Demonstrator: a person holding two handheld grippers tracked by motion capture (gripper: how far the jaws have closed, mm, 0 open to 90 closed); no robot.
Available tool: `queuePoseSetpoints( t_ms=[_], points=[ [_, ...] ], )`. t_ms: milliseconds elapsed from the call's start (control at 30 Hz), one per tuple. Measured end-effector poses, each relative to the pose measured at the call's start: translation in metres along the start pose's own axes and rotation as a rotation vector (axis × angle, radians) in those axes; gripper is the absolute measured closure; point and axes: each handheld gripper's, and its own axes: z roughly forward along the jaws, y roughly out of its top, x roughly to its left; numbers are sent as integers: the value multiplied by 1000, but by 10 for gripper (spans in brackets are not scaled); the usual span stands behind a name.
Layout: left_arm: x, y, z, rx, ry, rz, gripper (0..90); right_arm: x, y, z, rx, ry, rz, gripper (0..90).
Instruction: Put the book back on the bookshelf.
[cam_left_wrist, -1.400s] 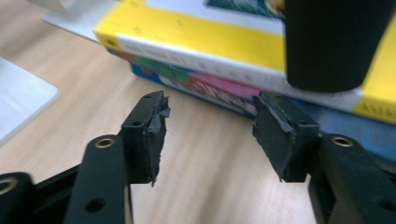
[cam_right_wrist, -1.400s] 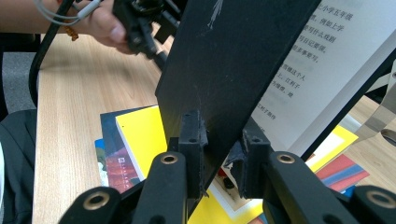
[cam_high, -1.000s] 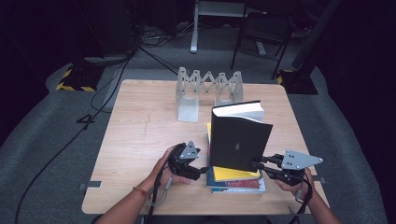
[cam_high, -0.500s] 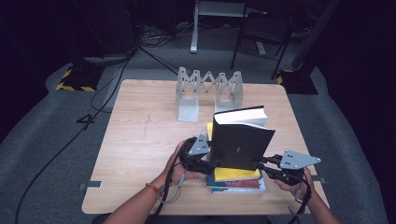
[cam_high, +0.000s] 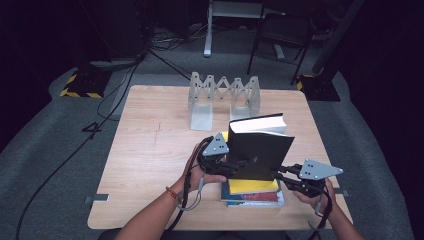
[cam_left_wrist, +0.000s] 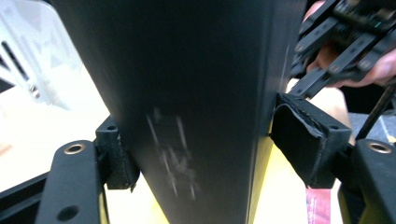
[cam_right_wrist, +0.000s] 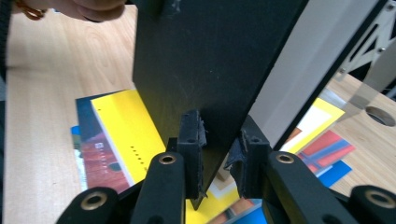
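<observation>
Black hardcover book (cam_high: 260, 152), upright at lower centre, is pinched by the right tool (cam_right_wrist: 219, 154); the left tool (cam_left_wrist: 201, 149) straddles its spine, closing, not yet clamped.

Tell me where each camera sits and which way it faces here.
High view: above the table, looking forward and down; both forearms, both grippers.
Left gripper view: on the left gripper, facing the black book; own jaws.
Right gripper view: on the right gripper, facing the book's corner; own jaws.
Shared: black book, yellow book.
</observation>
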Motion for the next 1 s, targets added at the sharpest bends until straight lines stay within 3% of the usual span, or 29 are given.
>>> queuePoseSetpoints(
  t_ms=[100,267,433,700,1000],
  points=[
    [-1,8,3,-3,0,22,314,-1,0,-1,-6,-29,0,750],
    [5,13,3,-20,-38,-16,368,-4,3,-5,-28,-89,20,776],
    [6,14,1,-22,-46,-3,408,-6,6,-5,-34,-142,19,743],
    [-2,20,0,2,-60,72,472,-9,15,-7,-42,-244,34,516],
    [-5,28,5,-54,-51,59,475,-12,15,-4,-51,-215,53,544]
  ],
)
